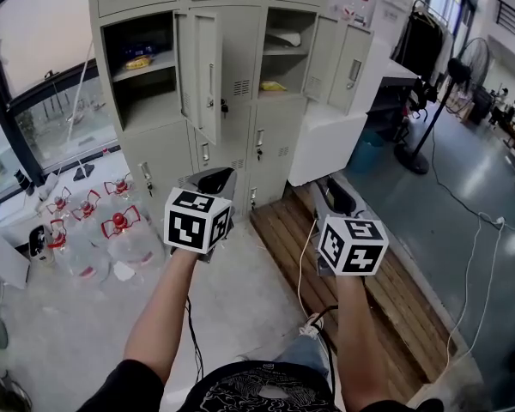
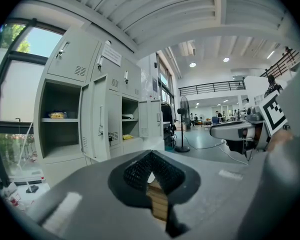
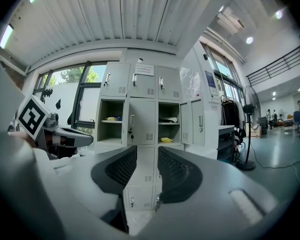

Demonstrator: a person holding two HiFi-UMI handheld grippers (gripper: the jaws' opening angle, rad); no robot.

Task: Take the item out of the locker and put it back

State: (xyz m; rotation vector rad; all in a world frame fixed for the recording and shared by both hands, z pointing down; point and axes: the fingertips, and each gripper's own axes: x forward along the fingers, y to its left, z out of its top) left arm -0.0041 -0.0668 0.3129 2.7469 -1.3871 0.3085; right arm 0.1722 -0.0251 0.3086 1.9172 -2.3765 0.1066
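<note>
**Locker open, both grippers empty**

Nearest, low in the frame, two grippers are hovering. The left gripper (image 2: 150, 159) is keeping its jaws shut on nothing, and the right gripper (image 3: 147, 151) is holding its jaws apart, empty. Farther off, at upper centre, the locker (image 1: 279, 136) is showing two open compartments holding three things: a yellow packet (image 1: 139, 61), a yellow item (image 1: 273, 86) and a white item (image 1: 283, 39) (the task's own one is unclear). By this, taking out is probably yet to begin.

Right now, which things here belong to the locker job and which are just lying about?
Job: lockers; yellow packet on the left shelf; yellow item in the right compartment; left claw, shut; right claw, open and empty.
Lying about: water jugs; standing fan; wooden pallet; hanging clothes.
</note>
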